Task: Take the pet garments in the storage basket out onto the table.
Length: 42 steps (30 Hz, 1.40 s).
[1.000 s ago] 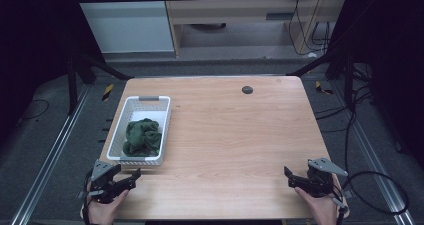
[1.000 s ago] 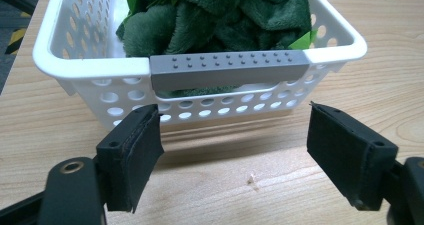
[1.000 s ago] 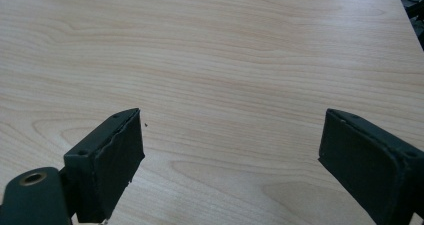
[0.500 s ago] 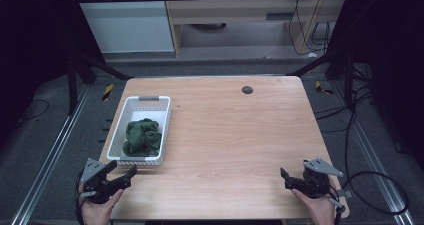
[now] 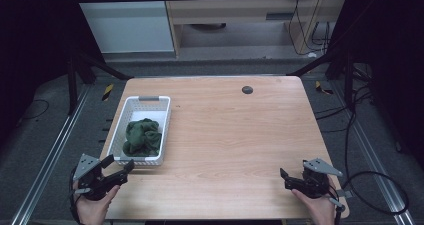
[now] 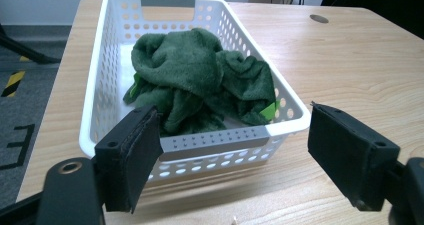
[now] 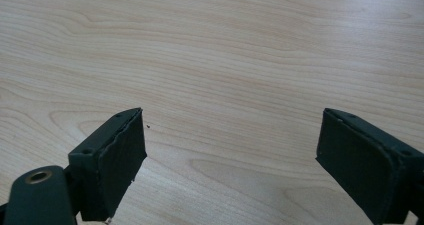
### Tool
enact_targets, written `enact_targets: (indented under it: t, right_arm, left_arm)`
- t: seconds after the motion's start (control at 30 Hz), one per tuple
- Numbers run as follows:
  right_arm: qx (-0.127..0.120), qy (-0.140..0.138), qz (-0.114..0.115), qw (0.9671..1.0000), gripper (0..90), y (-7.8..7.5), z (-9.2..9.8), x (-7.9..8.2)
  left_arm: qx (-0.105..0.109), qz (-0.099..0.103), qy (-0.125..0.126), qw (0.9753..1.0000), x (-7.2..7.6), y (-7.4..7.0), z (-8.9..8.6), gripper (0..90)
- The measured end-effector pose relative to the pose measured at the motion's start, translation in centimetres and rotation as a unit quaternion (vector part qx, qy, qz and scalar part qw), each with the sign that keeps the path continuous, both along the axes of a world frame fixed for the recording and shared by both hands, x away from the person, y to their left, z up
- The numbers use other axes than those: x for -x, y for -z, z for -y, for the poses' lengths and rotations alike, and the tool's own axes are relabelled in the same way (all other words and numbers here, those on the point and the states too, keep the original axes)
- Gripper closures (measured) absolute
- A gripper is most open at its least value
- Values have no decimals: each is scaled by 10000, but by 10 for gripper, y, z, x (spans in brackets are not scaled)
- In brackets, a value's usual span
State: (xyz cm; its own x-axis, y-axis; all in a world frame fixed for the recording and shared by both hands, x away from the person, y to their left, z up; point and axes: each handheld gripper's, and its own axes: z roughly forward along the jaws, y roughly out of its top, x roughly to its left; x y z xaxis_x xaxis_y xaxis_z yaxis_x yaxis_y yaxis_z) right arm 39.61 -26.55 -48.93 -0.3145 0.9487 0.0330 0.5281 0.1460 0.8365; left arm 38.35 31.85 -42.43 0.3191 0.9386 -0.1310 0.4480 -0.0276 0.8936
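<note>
At the near edge of the surface, the left gripper has slid back leftward, jaws released, facing the white basket; the green towel lies inside it, ungrasped. Right gripper rests wide apart, empty.

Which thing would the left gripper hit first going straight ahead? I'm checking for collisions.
Most likely the near wall of the white basket, directly ahead of the open left gripper; the green towel lies behind it.
</note>
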Motion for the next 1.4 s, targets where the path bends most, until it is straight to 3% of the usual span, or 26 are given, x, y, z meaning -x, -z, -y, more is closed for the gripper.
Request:
enact_targets:
  t: [0.17,0.43,0.7,1.4]
  right_arm:
    - [-60,4,-37,10000,122,0,0,0]
    - [32,-22,-14,10000,124,1,0,-1]
    - [66,-4,-7,10000,124,2,1,-2]
    - [75,1,-2,10000,125,2,3,-3]
  left_arm:
    - [37,42,36,10000,-4,-8,1,206]
    - [104,215,90,9997,-8,-22,-4,205]
    - [151,265,129,9995,-13,-33,-10,206]
    - [113,134,290,9994,-42,-42,-1,202]
